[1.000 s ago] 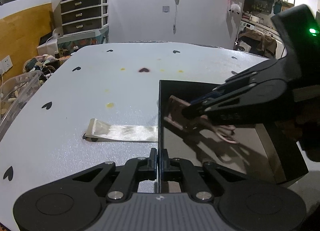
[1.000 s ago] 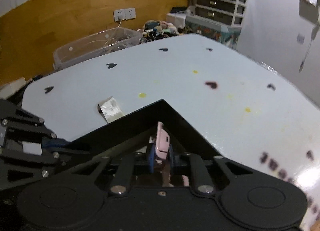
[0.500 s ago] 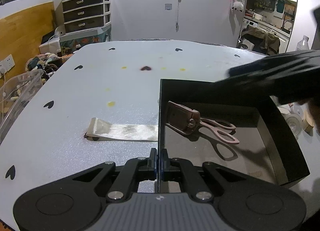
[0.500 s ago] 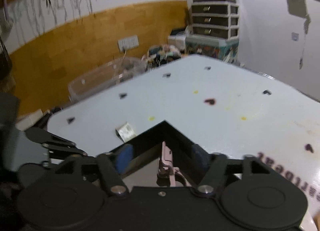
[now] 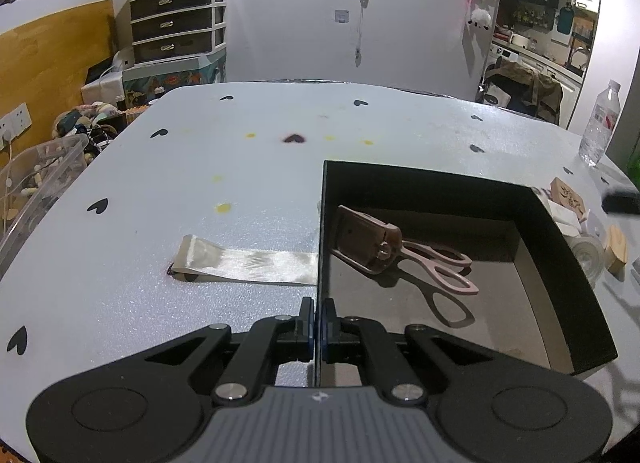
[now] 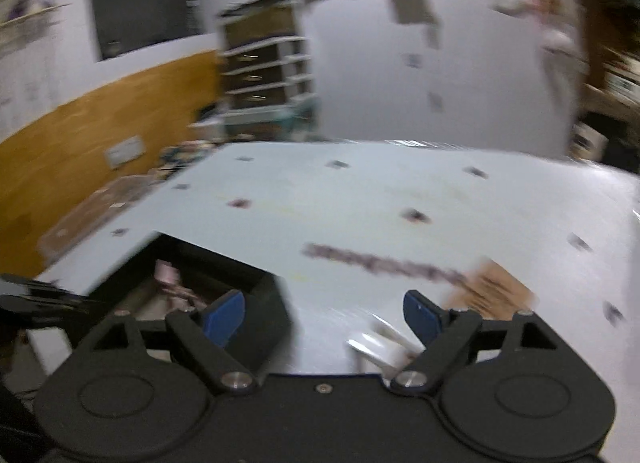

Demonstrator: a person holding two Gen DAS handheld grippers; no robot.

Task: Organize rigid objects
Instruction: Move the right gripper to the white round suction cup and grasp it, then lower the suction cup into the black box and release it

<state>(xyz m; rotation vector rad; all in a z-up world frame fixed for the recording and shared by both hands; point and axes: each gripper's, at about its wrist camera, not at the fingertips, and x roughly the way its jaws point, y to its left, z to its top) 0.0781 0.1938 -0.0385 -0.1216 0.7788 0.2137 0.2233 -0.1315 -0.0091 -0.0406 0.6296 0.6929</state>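
Note:
A black open box (image 5: 560, 231) sits on the white table. Inside it lie pink scissors (image 5: 404, 249) with a pink sheath over the blades. My left gripper (image 5: 318, 321) is shut on the box's left wall (image 5: 322, 223) near its front corner. In the blurred right wrist view, my right gripper (image 6: 324, 313) has its jaws opening wide with nothing between them; it hangs over bare table right of the box (image 6: 256, 287). The scissors (image 6: 170, 277) show inside at the left. A wooden block (image 6: 490, 289) and a white item (image 6: 380, 341) lie by the right finger.
A pale ribbon (image 5: 244, 261) lies left of the box. Right of the box are a wooden stamp (image 5: 568, 195), white pieces, a clear tape roll (image 5: 586, 255) and a wooden lid (image 5: 616, 245). A water bottle (image 5: 600, 123) stands at the far right edge. A clear bin (image 5: 36, 175) sits left.
My right gripper let go of the pink scissors, which now lie in the box. It opened and swung away to the right, out of the left wrist view. The left gripper kept still.

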